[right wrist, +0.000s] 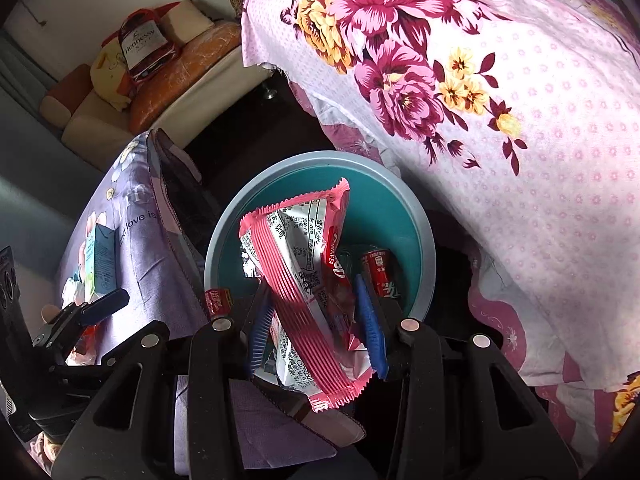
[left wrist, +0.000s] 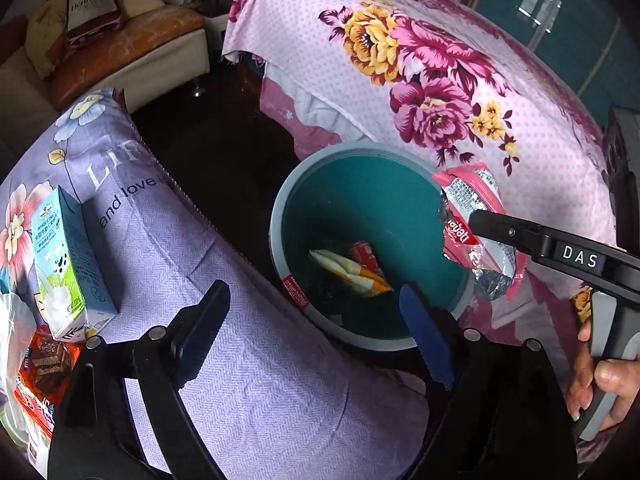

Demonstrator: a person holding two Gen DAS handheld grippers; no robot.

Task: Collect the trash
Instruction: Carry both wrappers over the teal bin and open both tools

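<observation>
Our right claw (right wrist: 316, 336) gripped the pink wrapper (right wrist: 304, 288) over the bin (right wrist: 424, 240); we judged centring first wise, left claw (left wrist: 316, 332) open.

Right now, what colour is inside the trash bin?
Teal inside the trash bin, with a grey-blue rim; clearest from the left wrist.

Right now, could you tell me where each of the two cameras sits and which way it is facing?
Left wrist: on the left gripper, jaws open and empty, looking down at the teal bin from the lilac pillow side; the right gripper and the person's hand show at right.
Right wrist: on the right gripper, looking down into the bin, shut on the pink wrapper; the left gripper shows at left.
Shared: bin, wrapper, pillow, milk carton, floral cover.
</observation>
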